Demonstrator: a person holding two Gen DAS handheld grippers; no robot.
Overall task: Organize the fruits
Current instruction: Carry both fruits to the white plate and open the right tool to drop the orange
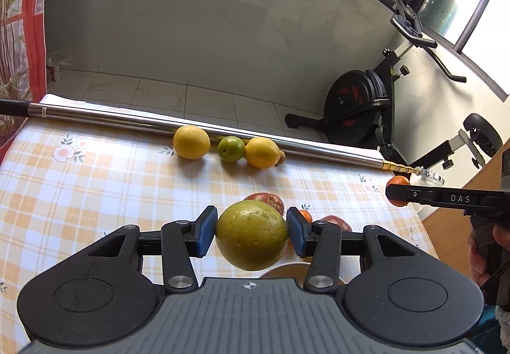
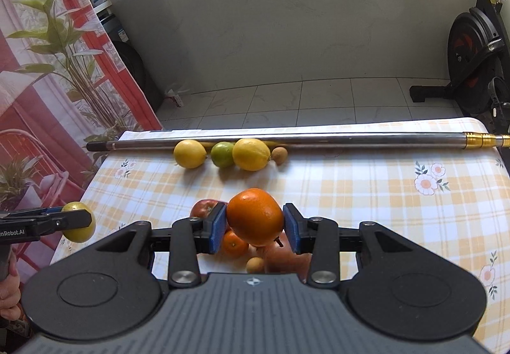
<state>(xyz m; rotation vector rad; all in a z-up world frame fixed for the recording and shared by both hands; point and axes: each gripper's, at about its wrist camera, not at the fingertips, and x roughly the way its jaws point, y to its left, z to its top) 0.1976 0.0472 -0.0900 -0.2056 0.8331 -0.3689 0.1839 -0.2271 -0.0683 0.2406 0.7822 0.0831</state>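
Green-yellow fruit [image 1: 251, 234] is clamped in the left hand-held gripper [image 1: 251, 234], orange [image 2: 255, 216] pinched in the right hand-held gripper [image 2: 255, 228], both above the desk [image 2: 366, 194].

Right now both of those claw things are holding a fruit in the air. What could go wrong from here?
The left gripper pinches the round yellow-green fruit with only two small blue pads; a jolt could let it slip and fall. The right gripper holds the orange above a pile of fruit, so a drop might bruise those. Fruit placed in the row by the metal pole might nudge the lemons rolling.
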